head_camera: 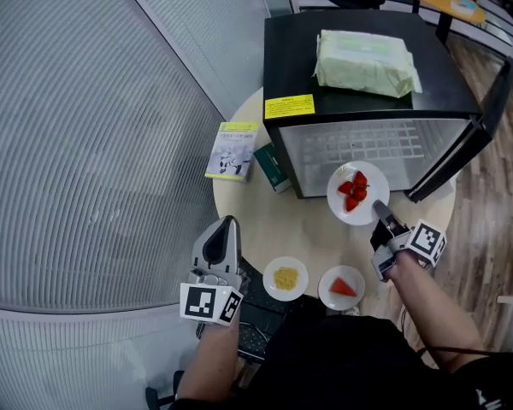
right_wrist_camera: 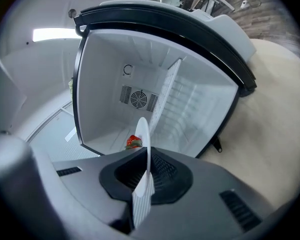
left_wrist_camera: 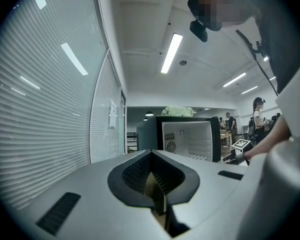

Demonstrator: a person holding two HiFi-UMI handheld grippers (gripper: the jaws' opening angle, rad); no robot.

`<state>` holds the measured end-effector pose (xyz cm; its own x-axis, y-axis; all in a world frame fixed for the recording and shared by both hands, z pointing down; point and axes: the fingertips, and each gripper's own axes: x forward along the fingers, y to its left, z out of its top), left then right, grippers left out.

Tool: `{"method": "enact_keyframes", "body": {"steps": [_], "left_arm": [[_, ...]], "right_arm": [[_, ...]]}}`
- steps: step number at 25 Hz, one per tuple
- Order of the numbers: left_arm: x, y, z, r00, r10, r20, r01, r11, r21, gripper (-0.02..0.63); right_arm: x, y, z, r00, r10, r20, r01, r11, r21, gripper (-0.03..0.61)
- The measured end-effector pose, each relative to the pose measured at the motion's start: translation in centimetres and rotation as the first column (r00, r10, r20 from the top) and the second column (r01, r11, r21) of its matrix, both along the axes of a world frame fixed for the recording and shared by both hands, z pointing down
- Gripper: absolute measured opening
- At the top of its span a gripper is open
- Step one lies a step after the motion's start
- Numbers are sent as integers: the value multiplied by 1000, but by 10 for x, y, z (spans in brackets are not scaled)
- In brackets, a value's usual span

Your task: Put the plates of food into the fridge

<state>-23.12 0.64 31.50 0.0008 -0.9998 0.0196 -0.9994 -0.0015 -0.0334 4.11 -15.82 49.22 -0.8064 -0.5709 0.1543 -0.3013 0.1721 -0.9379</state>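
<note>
Right tongs (head_camera: 379, 207) are clamped tight on the rim of the strawberry plate (head_camera: 357, 196), holding it up just in front of the fridge's (head_camera: 359, 101) open mouth. Red strawberries (head_camera: 353, 190) are on board. In the right gripper view the plate stands edge-on, with the fridge's white interior and rear fan grille (right_wrist_camera: 136, 99) straight beyond it.

Left tongs (head_camera: 229, 223) are pressed together with nothing in them, well back from the fridge at the tabletop's (head_camera: 312, 233) edge.

Two more plates sit on the tabletop, farther from the fridge than the strawberries: a plate of yellow food (head_camera: 285, 278) and a watermelon plate (head_camera: 341, 287) just beside it.

The fridge door (head_camera: 487, 114) is swung wide open. On top of the fridge lies a pale green wrapped pack (head_camera: 366, 62). By the fridge's front corner are a small green box (head_camera: 272, 167) and a booklet (head_camera: 232, 150).
</note>
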Motion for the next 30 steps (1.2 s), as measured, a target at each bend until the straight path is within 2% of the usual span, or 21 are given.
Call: {"method": "enact_keyframes", "body": {"steps": [8,13,17,30], "left_arm": [[-40,3,3,999,-19,-25,19,1000,6,5],[-60,3,16,998,-31,-47,30,999,-15,5],[-69,0,21,998,-25,-56,24,1000,-17,5],[-97,-12,43,996,-28,-90,23,998,-52,5]], "right_arm": [[-37,-26,-12,998,59,-20,-59,998,2,17],[-57,-36,1,992,122,-21,-123,990,-71,17],[-66,-42,9,984,174,-23,-176,977,-119,17],[-82,-70,7,960,275,-50,-280,949,-143,17]]}}
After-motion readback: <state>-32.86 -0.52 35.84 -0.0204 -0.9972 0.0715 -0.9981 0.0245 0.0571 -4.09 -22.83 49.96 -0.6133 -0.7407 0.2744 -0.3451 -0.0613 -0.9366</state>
